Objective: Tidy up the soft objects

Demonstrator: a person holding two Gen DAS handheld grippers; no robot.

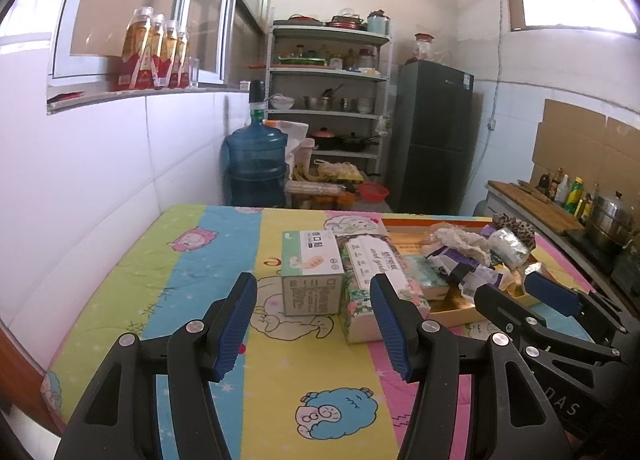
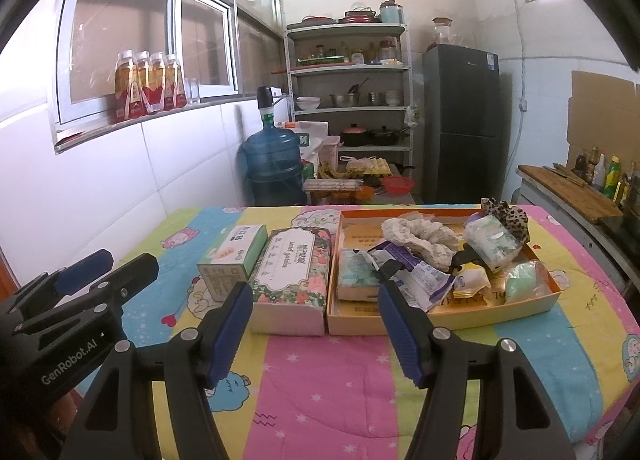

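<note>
A shallow orange tray (image 2: 440, 318) on the quilted table holds soft items: a white lacy cloth (image 2: 420, 236), a leopard scrunchie (image 2: 506, 215), tissue packs (image 2: 494, 242), a green puff (image 2: 522, 284) and wrappers. Left of it lie a floral tissue pack (image 2: 292, 272) and a green-white box (image 2: 234, 256). My left gripper (image 1: 314, 326) is open and empty, hovering in front of the box (image 1: 310, 274) and the floral pack (image 1: 376, 284). My right gripper (image 2: 314, 334) is open and empty, in front of the tray's near left corner.
The table is covered by a colourful cartoon quilt (image 2: 332, 384), with a white tiled wall at its left. Behind stand a water jug (image 2: 274, 157), a metal shelf (image 2: 352, 99) and a dark fridge (image 2: 462, 119). A counter with bottles (image 2: 600, 179) runs along the right.
</note>
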